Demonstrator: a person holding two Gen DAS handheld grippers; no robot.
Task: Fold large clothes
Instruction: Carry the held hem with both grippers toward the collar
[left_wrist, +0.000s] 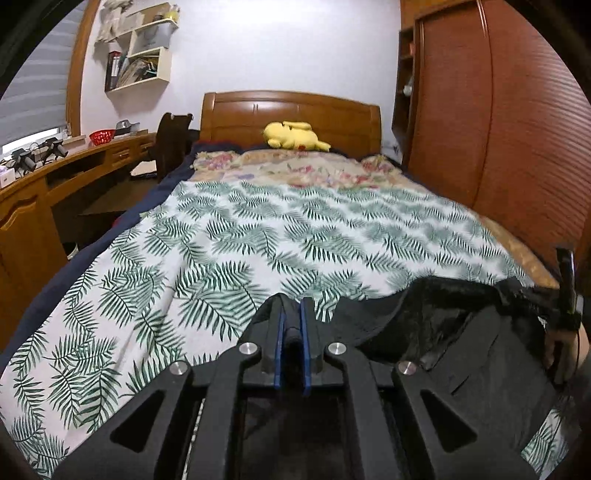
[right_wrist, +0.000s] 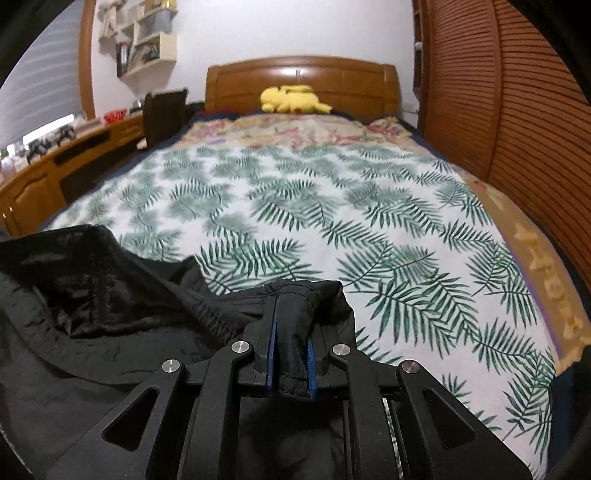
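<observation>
Both grippers, left (left_wrist: 291, 314) and right (right_wrist: 293, 317), are pinching the limp, light black fabric garment (right_wrist: 92, 295) by its six-o'clock edge, fingers pressed together.

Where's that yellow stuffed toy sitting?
In both views the yellow stuffed toy lies at the far end of the bed, against the wooden headboard, beyond the floral bedding.

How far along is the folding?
Early. Done: both grippers have a grip, left gripper and right gripper each shut on an edge of the black garment. In hand: garment held bunched over the leaf sheet. Left: spreading it flat and every fold.
</observation>
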